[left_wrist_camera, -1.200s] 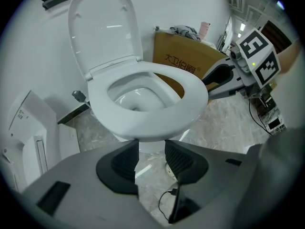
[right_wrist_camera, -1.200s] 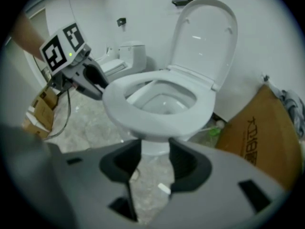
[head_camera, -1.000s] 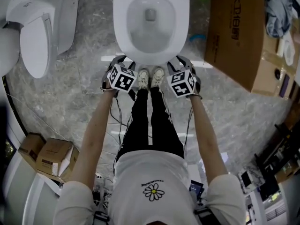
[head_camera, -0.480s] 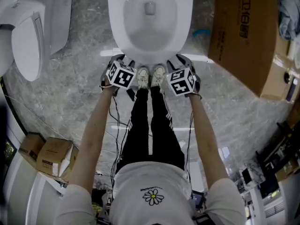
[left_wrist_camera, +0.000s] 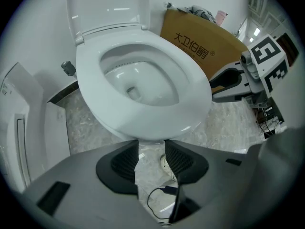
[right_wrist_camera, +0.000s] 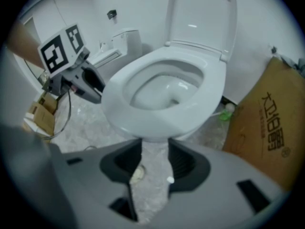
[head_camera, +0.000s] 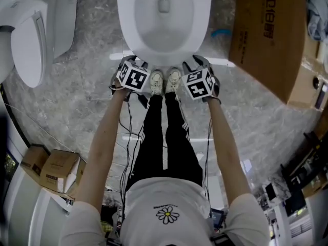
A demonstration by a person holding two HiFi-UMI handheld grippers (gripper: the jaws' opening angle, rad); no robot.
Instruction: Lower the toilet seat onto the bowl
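Only gripper views show toilet seat (right_wrist_camera: 202,13) upright (head view can't); L gripper (left_wrist_camera: 152,146), R gripper (right_wrist_camera: 155,146) agape.

Grey marbled floor (head_camera: 77,101), white wall (left_wrist_camera: 38,37) — big cardboard box (head_camera: 266,35) right, small cartons (head_camera: 54,170) left

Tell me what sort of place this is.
Probably a bathroom-fixture showroom or storeroom, not a home bathroom. An open toilet stands on a marbled floor, a second toilet sits close by, and a large printed cardboard box stands beside it, with smaller cartons nearby.
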